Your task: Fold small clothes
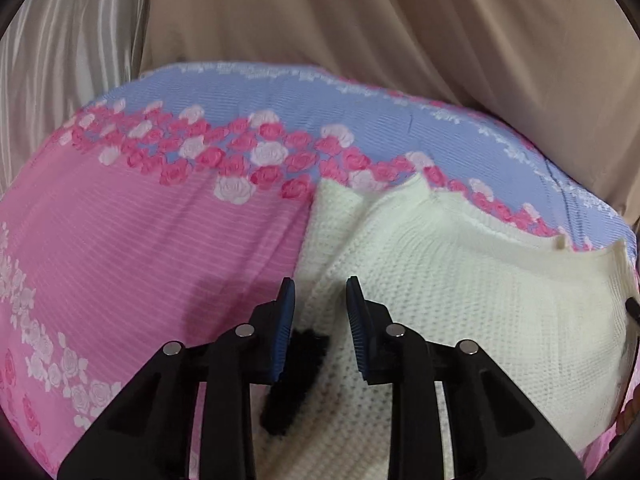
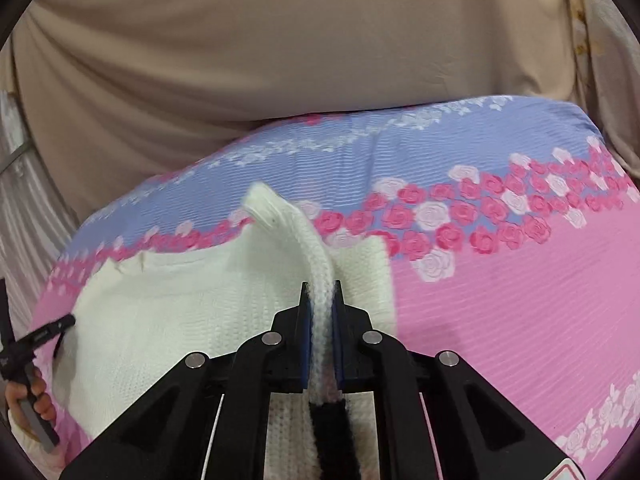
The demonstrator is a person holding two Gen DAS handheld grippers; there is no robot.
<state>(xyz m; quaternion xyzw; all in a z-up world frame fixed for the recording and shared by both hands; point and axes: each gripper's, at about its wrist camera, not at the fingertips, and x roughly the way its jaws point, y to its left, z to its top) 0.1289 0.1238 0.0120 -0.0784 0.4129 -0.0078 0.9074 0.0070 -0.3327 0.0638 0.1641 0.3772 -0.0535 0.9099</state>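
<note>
A small white knit garment (image 1: 460, 280) with a black fuzzy trim (image 1: 292, 384) lies on the pink and blue rose-print bedspread (image 1: 140, 248). My left gripper (image 1: 320, 292) is open and empty, its jaws hovering over the garment's left edge. In the right wrist view the garment (image 2: 168, 312) lies at the left. My right gripper (image 2: 320, 292) is shut on a white knit fold of the garment (image 2: 296, 232), lifted up off the bed, with the black trim (image 2: 332, 432) hanging below the jaws.
A beige sheet (image 1: 360, 20) hangs behind the bed. A satin curtain (image 1: 60, 60) is at the far left. The left gripper's handle and a hand (image 2: 28, 364) show at the left edge of the right wrist view. The bedspread (image 2: 520, 300) extends to the right.
</note>
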